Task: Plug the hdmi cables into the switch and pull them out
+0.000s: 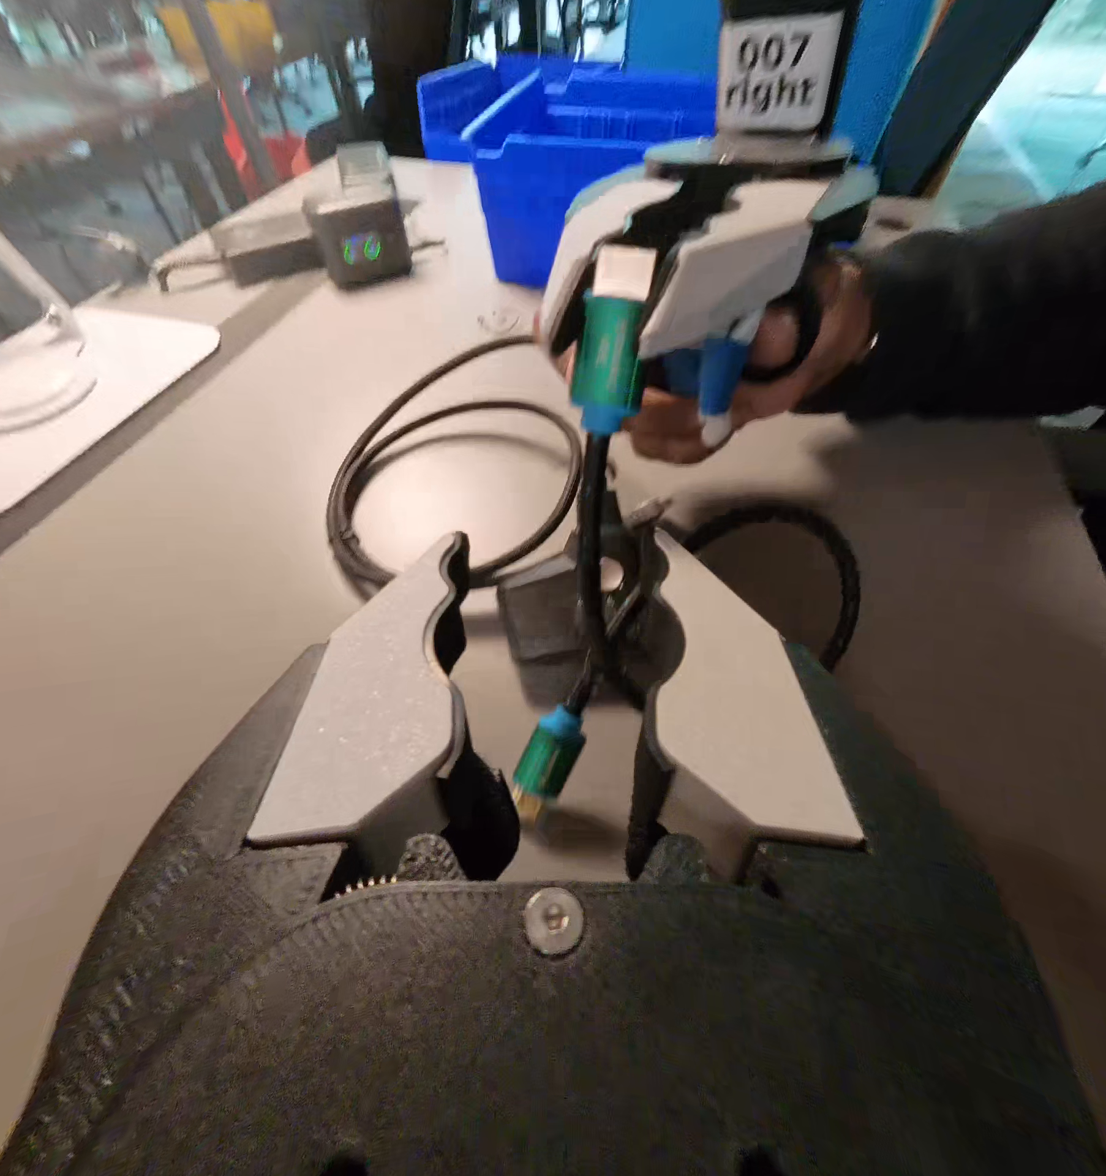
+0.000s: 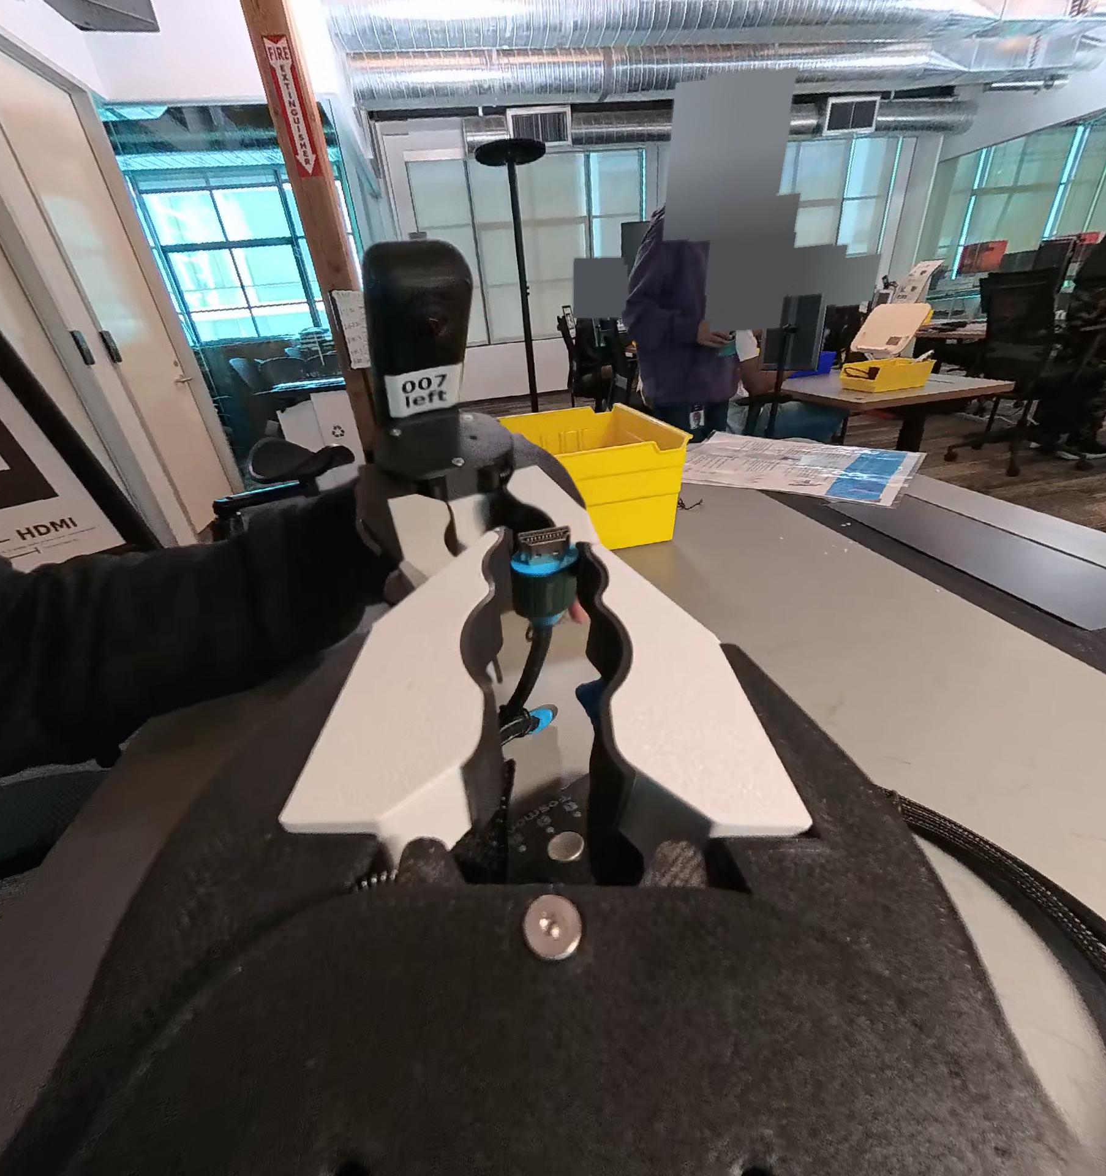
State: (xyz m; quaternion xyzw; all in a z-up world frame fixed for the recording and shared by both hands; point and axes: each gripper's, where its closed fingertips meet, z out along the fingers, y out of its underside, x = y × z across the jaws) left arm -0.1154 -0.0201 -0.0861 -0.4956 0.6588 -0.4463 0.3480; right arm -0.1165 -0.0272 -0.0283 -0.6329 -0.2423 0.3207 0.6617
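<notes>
Left wrist view: left gripper [image 1: 557,668] spread, loose HDMI plug [image 1: 547,773] lying between its fingers | right gripper [image 2: 541,573] clamped on second plug [image 2: 543,582], held aloft | switch [image 1: 541,611] beyond, both judged unplugged.

Left wrist view: a white label [image 1: 773,70] with bold black print sits on a black housing [image 1: 786,13] at the top. A dark box [image 1: 359,235] on the tabletop [image 1: 156,573] shows green glowing figures, probably digits, too blurred to read.

Right wrist view: a second white printed label [image 2: 422,389] sits on a black camera housing [image 2: 417,305]. A red-and-white vertical sign [image 2: 293,105] and a handwritten note [image 2: 350,328] hang on the wooden post [image 2: 331,242]. A black-and-white poster [image 2: 3,458] leans at the left, and printed sheets [image 2: 798,468] lie on the tabletop.
</notes>
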